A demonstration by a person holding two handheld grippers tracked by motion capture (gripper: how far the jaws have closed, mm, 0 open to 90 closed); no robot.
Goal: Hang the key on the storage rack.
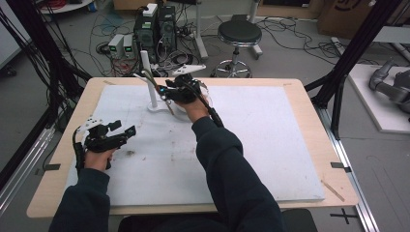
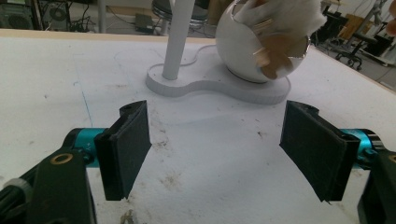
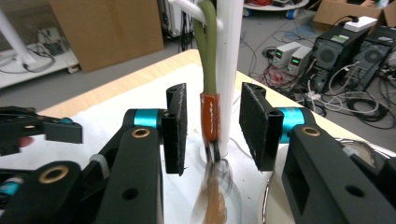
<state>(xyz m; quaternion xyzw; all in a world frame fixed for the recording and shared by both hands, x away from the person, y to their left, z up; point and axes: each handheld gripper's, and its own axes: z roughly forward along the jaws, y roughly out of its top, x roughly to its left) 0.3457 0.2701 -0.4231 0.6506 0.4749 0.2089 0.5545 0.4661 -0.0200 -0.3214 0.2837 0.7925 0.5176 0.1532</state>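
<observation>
White board covers the table [image 1: 309,125]. At its far middle, a white post [image 3: 229,70] carries a hung olive strap [image 3: 208,56], bracketed by the right gripper [image 3: 212,128], jaws apart, seemingly for grasping. Left gripper [image 2: 215,149] is rested near left, jaws spread, idle.
</observation>
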